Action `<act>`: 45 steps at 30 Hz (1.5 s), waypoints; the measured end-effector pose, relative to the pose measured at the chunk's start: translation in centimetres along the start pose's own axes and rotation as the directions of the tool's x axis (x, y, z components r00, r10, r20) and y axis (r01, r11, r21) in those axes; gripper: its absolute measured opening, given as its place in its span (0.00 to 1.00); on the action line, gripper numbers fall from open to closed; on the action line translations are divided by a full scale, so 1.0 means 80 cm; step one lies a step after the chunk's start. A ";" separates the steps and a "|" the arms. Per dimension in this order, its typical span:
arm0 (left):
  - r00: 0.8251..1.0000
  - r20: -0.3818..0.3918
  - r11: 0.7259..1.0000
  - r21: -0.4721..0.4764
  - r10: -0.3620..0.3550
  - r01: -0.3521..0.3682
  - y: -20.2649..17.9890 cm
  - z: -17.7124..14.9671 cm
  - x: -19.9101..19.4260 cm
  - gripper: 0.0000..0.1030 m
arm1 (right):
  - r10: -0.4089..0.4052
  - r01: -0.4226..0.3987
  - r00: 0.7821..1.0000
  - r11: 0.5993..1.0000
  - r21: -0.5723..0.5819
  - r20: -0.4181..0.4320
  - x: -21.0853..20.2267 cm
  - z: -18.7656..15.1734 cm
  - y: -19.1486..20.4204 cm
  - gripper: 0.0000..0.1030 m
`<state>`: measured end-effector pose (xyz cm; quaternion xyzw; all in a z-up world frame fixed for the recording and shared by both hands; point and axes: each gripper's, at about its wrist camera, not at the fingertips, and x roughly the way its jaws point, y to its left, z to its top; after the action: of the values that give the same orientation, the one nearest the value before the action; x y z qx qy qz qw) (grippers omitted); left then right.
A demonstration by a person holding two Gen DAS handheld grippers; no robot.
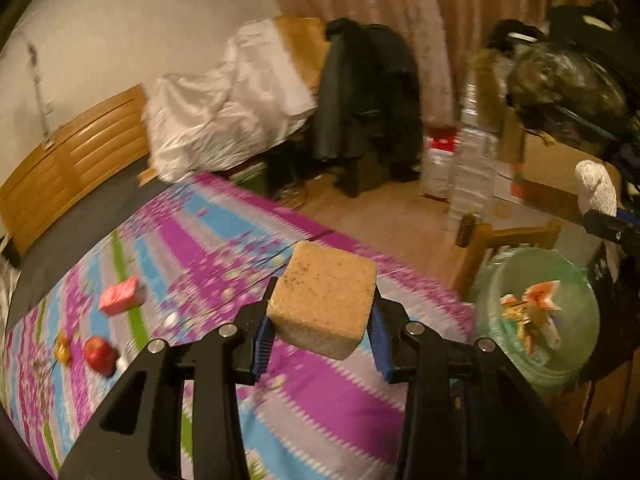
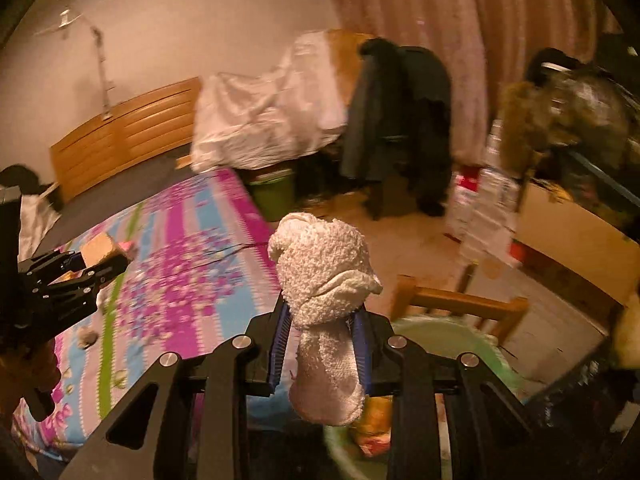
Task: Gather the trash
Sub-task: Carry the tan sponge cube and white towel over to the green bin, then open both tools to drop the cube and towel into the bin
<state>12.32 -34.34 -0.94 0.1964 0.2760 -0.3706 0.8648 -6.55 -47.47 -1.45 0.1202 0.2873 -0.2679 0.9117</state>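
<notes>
no readable text anywhere, red-and-white box [image 1: 440, 152] perhaps printed — too blurred to read

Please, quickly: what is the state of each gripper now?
Left gripper: closed on the tan sponge block.
Right gripper: closed on the white towel.

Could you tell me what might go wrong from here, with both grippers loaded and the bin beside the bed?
The sponge is pinched only near its lower edges by the left gripper, so it could slip out onto the bedspread. The rag droops below the right gripper and might snag on the bin rim. Both frames are blurred, so a release may miss the bin.
</notes>
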 end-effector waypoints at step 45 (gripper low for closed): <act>0.777 -0.391 0.778 0.203 -0.492 0.595 -0.290 0.020 0.135 0.39 | -0.172 0.218 0.949 0.963 0.159 -0.263 0.011 -0.091 -0.195 0.29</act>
<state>1.64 -55.98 -9.58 0.2994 0.3932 -0.6100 0.6194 -18.01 -58.02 -8.87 0.2082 0.3826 -0.3657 0.8225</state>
